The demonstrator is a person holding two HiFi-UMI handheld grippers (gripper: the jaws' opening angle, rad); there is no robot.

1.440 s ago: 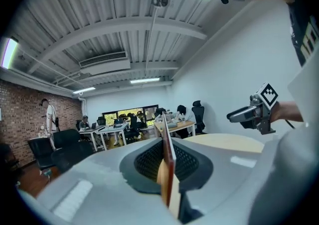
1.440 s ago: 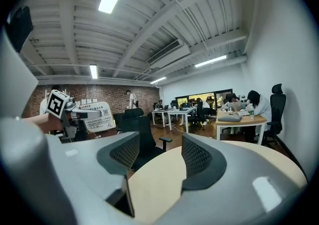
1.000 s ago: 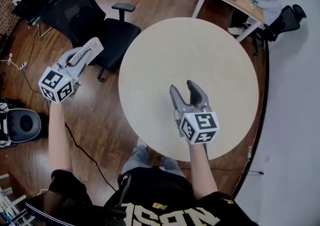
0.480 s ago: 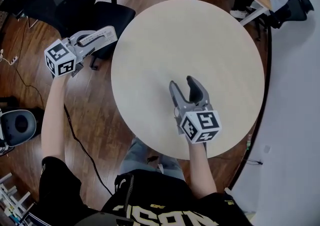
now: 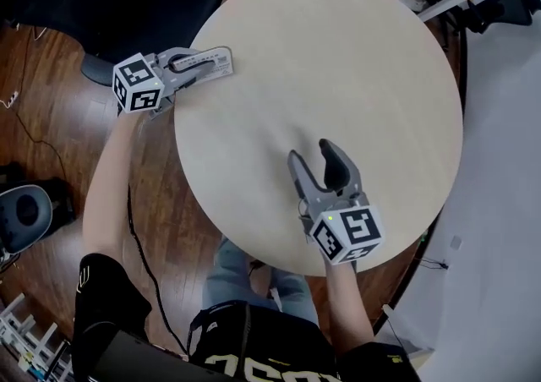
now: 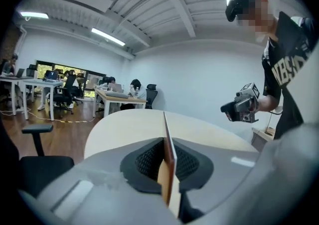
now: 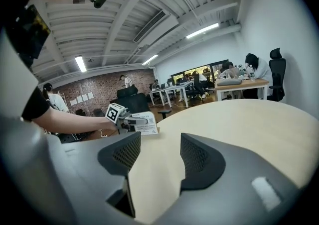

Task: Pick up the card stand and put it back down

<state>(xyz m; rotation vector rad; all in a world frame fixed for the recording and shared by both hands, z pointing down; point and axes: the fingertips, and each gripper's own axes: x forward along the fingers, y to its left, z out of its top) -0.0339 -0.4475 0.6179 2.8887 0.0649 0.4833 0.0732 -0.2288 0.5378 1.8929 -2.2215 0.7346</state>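
As left gripper (image 5: 220,64) grips card stand (image 6: 168,162), chair (image 5: 173,13) stands beside table (image 5: 338,68).

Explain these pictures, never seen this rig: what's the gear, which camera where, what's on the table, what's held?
No robot: a person carries a hand-held gripper in each hand. One picture is taken from the person's head, looking down; the other two come from cameras riding on each gripper, looking along its jaws. The left hand-held gripper is shut on the card stand, a thin printed card, at the edge of the round table; whether it touches the top I cannot tell. The right hand-held gripper hangs over the table, jaws apart, empty. Nothing else lies there.
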